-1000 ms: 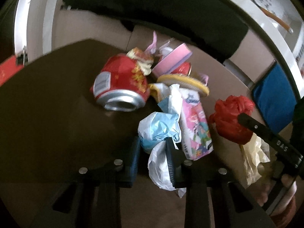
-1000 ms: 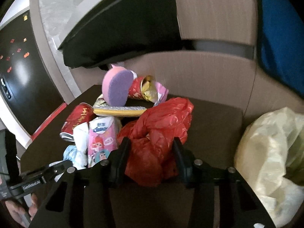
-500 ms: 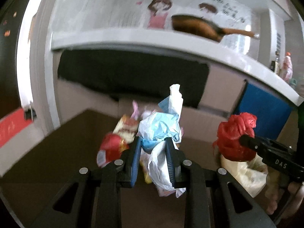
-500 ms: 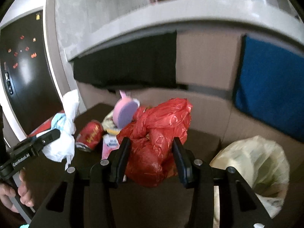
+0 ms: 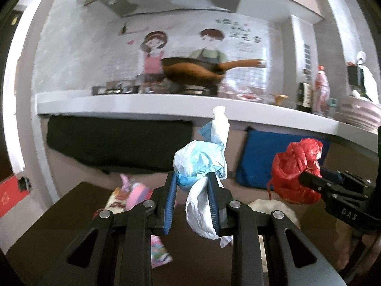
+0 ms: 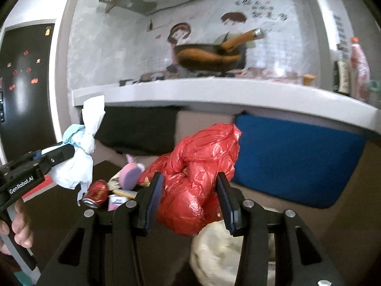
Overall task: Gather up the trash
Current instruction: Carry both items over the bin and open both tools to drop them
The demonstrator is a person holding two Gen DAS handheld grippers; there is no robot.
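While both loads are rising clear of the table (image 5: 59, 214), left gripper (image 5: 193, 183) is clamping white-blue wad (image 5: 200, 164), right gripper (image 6: 188, 190) red bag (image 6: 200, 166); binning presumably next.

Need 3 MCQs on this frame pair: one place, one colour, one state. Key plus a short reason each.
1. Where is the dented red drink can?
A. on the dark brown table
B. on the white counter
C. in the right gripper

2. What colour is the crumpled plastic bag in the right gripper?
A. blue
B. red
C. yellow

3. What state is the left gripper in?
A. open and empty
B. closed on the can
C. closed on a crumpled white and light-blue paper wad

Key: 1 A, the can lies on its side with the other litter on the table; 2 B, red film bulges between the jaws; 3 C, both jaws press the wad, lifted clear of the table.
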